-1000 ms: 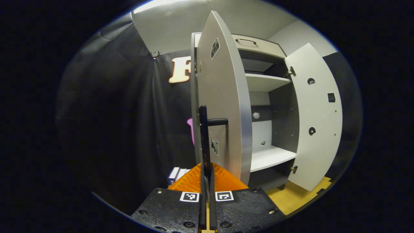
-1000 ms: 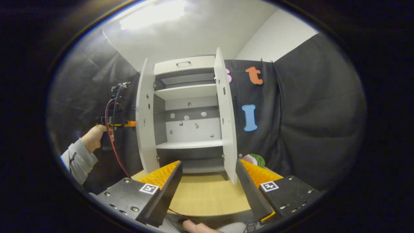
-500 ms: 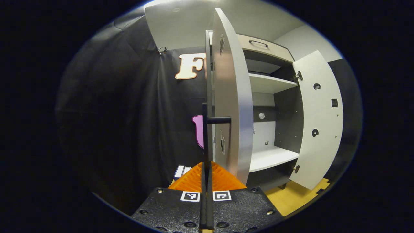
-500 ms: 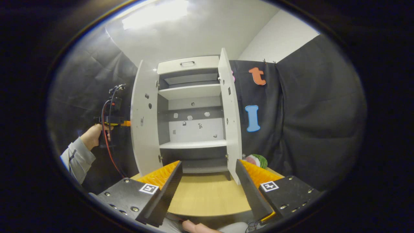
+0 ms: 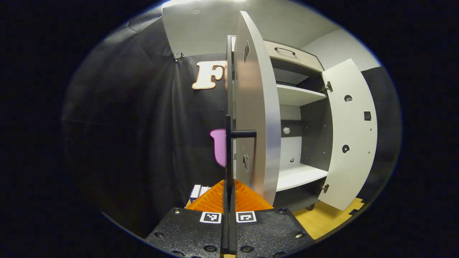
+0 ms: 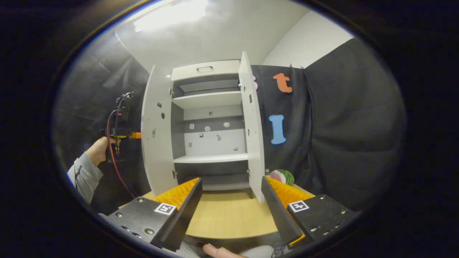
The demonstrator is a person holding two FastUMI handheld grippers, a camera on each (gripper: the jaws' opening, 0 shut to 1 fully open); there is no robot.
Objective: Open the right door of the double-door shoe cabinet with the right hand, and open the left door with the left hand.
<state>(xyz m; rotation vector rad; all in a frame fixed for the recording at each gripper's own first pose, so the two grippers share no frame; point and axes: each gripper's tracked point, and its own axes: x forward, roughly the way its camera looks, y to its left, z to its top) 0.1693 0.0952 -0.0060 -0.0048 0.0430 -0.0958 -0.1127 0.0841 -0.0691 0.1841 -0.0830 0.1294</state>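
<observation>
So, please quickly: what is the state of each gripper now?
Left gripper: shut on the left door handle.
Right gripper: open, holding nothing, back from the cabinet.

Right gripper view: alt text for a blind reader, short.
A white shoe cabinet stands with both doors swung open, its shelves bare. The right gripper hangs open before it over the wooden floor; at far left a hand holds the left gripper against the left door.

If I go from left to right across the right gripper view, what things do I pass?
Person's hand → left gripper → left door → shelves → right door → round green striped thing.
</observation>
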